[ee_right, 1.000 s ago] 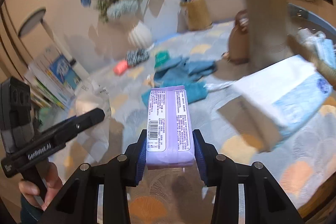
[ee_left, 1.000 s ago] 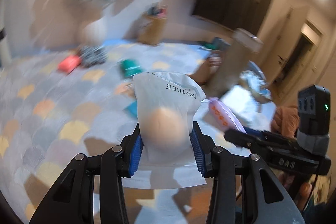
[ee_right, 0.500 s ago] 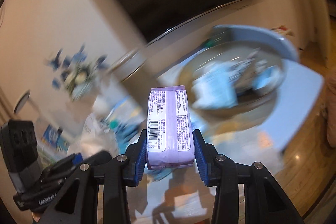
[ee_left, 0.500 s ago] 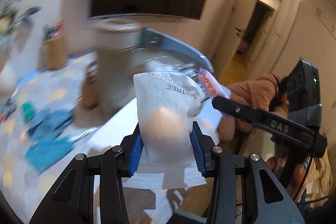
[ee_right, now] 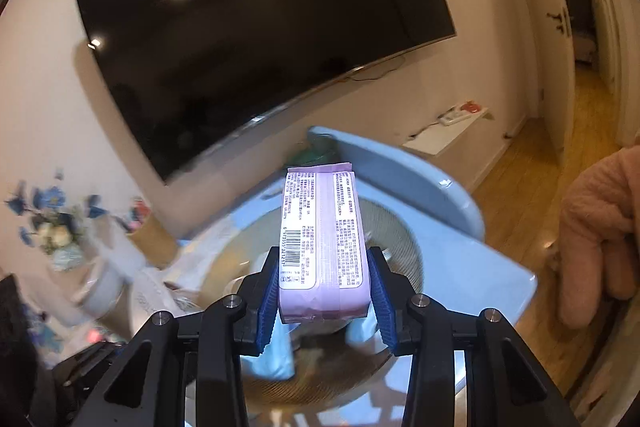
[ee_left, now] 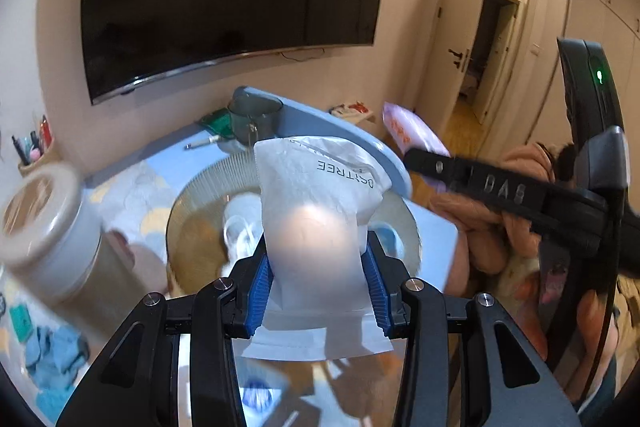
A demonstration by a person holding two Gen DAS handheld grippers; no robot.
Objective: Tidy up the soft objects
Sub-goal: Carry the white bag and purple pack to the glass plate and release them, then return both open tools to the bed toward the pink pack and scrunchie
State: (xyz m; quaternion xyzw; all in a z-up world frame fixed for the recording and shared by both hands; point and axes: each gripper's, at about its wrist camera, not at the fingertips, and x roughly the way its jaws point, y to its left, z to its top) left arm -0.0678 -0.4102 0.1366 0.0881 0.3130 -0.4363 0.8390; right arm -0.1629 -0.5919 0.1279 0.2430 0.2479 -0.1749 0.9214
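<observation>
Left tongs [ee_left: 316, 291] clamp a white pouch [ee_left: 316, 227] standing toward 12 o'clock, right tongs [ee_right: 324, 291] clamp a purple packet [ee_right: 322, 239] likewise, both above a round ribbed basket [ee_left: 200, 195].

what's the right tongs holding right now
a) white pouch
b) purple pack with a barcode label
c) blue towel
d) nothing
b: in the right wrist view the right tongs are shut on the purple pack, its barcode label facing up; the white pouch is in the left tongs.
</observation>
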